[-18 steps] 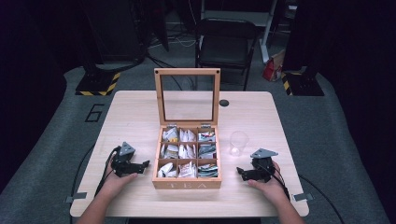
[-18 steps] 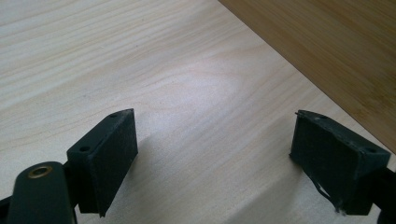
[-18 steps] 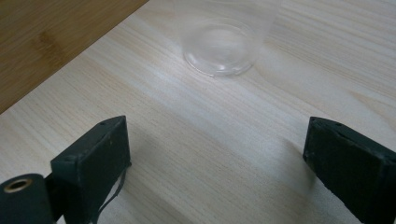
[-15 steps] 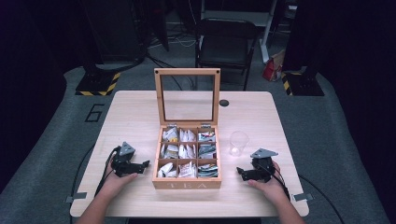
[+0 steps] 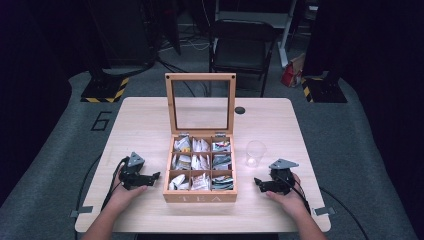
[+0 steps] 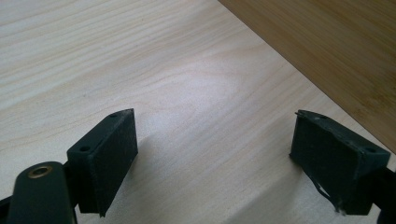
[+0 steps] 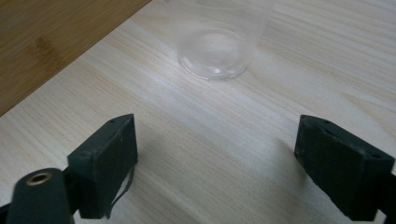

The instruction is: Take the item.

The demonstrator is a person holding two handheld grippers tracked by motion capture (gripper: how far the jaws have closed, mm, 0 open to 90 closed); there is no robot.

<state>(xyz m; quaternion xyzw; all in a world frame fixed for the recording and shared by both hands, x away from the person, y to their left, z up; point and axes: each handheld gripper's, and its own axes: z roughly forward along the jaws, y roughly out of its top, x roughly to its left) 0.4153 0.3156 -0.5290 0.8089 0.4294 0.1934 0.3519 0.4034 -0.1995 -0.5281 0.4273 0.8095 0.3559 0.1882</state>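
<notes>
A wooden tea box [image 5: 201, 198] stands open at the table's middle front, its glass-paned lid [image 5: 201, 105] upright. Its compartments hold several tea bags [image 5: 200, 162]. A clear plastic cup [image 5: 255, 153] stands just right of the box. My left gripper [image 5: 156, 176] rests on the table left of the box, jaws open and empty, pointing at the box wall [image 6: 327, 56]. My right gripper [image 5: 257, 183] rests right of the box, open and empty. In the right gripper view the cup [image 7: 217, 39] stands ahead of the jaws, with the box side [image 7: 51, 37] at upper left.
The light wooden table [image 5: 145, 120] has bare room behind and beside the box. A small black round disc [image 5: 240, 110] sits behind the lid to the right. A black chair [image 5: 240, 47] stands beyond the far edge. Cables trail off the table's front corners.
</notes>
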